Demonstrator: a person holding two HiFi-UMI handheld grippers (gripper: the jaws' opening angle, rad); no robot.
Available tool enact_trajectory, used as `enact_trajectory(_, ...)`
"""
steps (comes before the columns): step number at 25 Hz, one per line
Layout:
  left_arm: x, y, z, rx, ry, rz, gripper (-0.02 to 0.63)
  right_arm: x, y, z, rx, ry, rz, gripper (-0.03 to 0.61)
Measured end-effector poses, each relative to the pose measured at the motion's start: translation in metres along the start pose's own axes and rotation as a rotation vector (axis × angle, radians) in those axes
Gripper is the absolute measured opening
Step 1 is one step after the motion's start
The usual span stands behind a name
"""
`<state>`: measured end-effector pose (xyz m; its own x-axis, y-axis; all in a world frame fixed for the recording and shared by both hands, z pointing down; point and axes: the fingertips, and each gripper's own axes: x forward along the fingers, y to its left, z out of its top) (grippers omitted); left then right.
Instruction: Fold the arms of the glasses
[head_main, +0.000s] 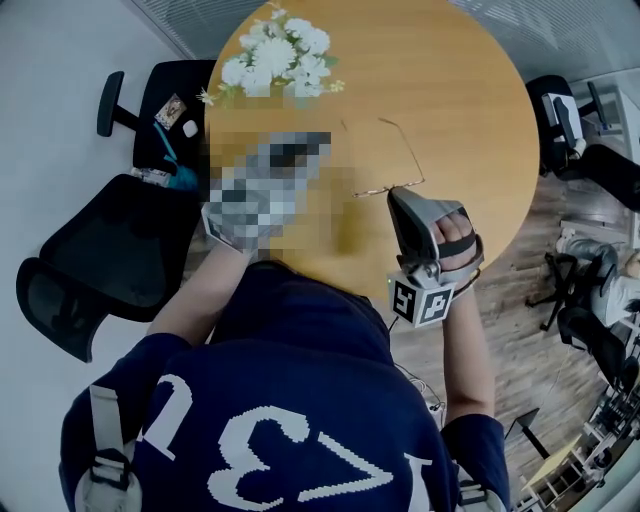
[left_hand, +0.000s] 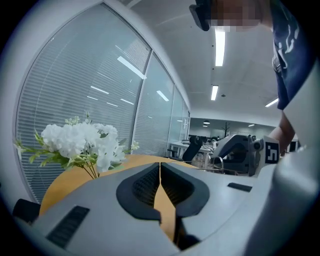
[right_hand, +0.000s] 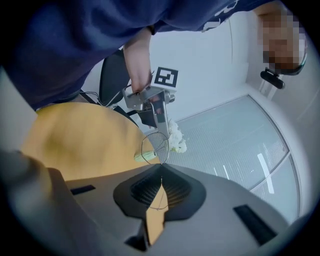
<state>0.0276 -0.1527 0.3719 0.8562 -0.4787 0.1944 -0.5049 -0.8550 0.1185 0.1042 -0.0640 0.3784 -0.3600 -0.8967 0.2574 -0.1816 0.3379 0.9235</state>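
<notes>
The thin wire-framed glasses (head_main: 408, 185) hang just above the round wooden table (head_main: 470, 110), open, with one arm stretching left. My right gripper (head_main: 393, 192) is shut on the frame's near end. In the right gripper view a fine wire runs between the closed pads (right_hand: 172, 187) and a lens rim (right_hand: 142, 148) stands just past the tips. My left gripper (left_hand: 160, 172) is shut with nothing between its jaws. In the head view a mosaic patch covers most of it. In the right gripper view it (right_hand: 159, 127) hangs close behind the rim.
A bunch of white flowers (head_main: 280, 50) lies at the table's far edge. Black office chairs stand to the left (head_main: 110, 250) and at the far right (head_main: 560, 120). The right gripper (left_hand: 240, 155) shows in the left gripper view across the tabletop.
</notes>
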Motion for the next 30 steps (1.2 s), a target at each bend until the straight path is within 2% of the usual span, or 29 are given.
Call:
enact_trajectory(7,0.006,0.001,-0.002,0.032,0.047,-0.034,0.017,-0.010,-0.001,0.022,-0.028,-0.057,0.005,0.026)
enact_trajectory(12,0.016,-0.012,-0.005,0.052,0.075,-0.106,0.015,-0.012,-0.001,0.031,-0.040,-0.082,0.006,0.028)
enact_trajectory(15,0.021,-0.025,-0.005,0.059,0.077,-0.190,0.015,-0.013,-0.001,0.036,-0.047,-0.099,0.008,0.027)
enact_trajectory(20,0.028,-0.051,-0.004,0.027,0.071,-0.381,0.017,-0.012,-0.001,0.045,-0.054,-0.127,0.011,0.026)
enact_trajectory(26,0.030,-0.087,-0.002,0.052,0.081,-0.546,0.017,-0.012,-0.003,0.052,-0.058,-0.152,0.013,0.026)
enact_trajectory(30,0.027,-0.100,-0.002,0.036,0.079,-0.618,0.017,-0.012,-0.005,0.053,-0.058,-0.155,0.006,0.028)
